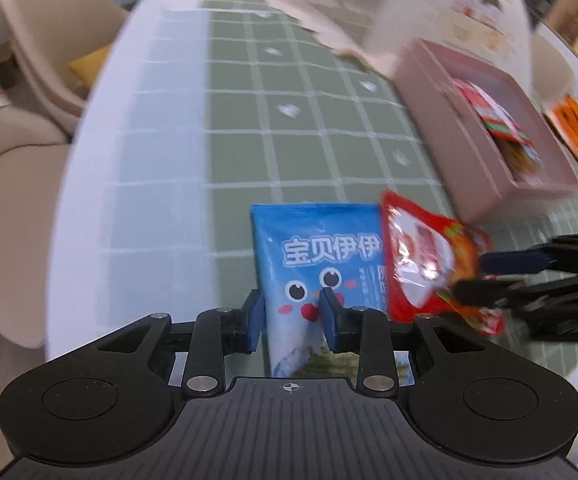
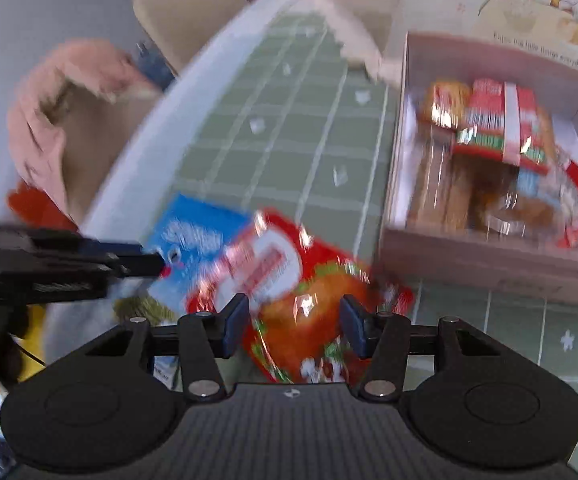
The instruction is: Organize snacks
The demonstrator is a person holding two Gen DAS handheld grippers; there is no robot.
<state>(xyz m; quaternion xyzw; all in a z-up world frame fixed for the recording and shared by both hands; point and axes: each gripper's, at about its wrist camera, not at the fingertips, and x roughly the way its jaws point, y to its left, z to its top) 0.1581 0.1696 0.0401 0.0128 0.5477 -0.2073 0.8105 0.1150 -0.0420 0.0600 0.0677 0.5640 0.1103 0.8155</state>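
Gripping the blue packet (image 1: pixel 313 264), left claw (image 1: pixel 291 316); right claw (image 2: pixel 293 324) clamps red packet (image 2: pixel 289 280); only its view shows box (image 2: pixel 489 256) contents.

Even, soft daylight fills both views, bright and with no hard shadows. Heavy fisheye bending curves the table edge (image 1: pixel 89 152) away left of the jaws. Motion blur smears nearly everything ahead of the jaws in the right wrist view: the red packet (image 2: pixel 289 292) between them is streaked, with white glare flecks on its foil. In the left wrist view the blue packet (image 1: pixel 313 256) between the jaws reads sharp, while the pink box (image 1: pixel 485 128) ahead-right is smeared.
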